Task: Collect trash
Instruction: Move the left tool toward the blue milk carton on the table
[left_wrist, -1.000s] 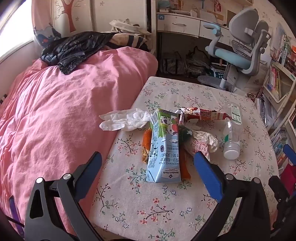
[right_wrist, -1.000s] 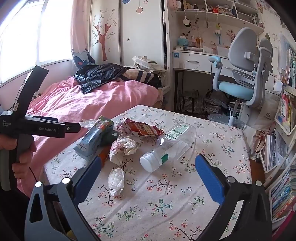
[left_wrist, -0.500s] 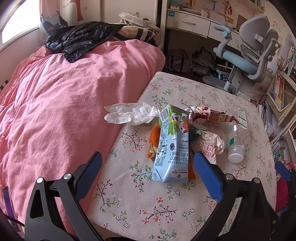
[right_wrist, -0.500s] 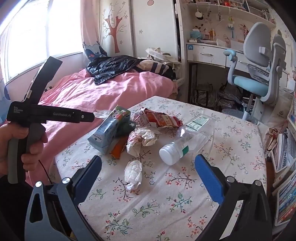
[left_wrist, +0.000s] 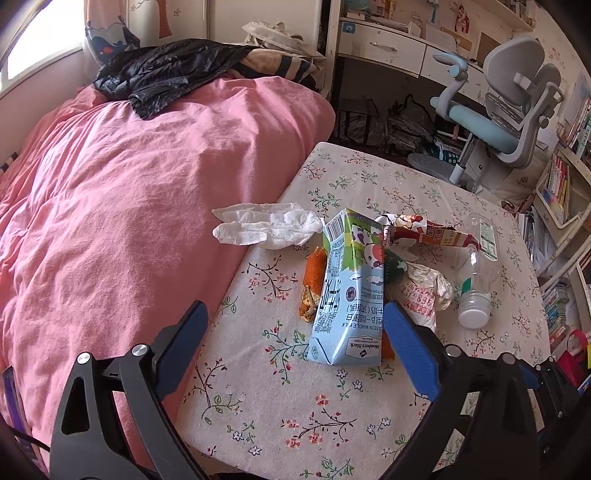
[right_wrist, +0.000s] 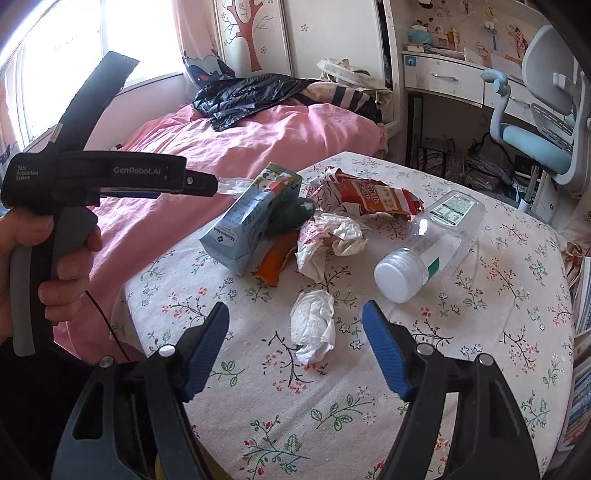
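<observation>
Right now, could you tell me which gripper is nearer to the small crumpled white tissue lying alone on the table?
Right. The right gripper has the crumpled tissue between its closing, not yet touching jaws. The left gripper stands open over the milk carton, farther away.

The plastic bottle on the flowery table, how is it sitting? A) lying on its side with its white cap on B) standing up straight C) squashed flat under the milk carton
A: the plastic bottle lies on its side on the table, its white cap on, apart from the milk carton.
</observation>
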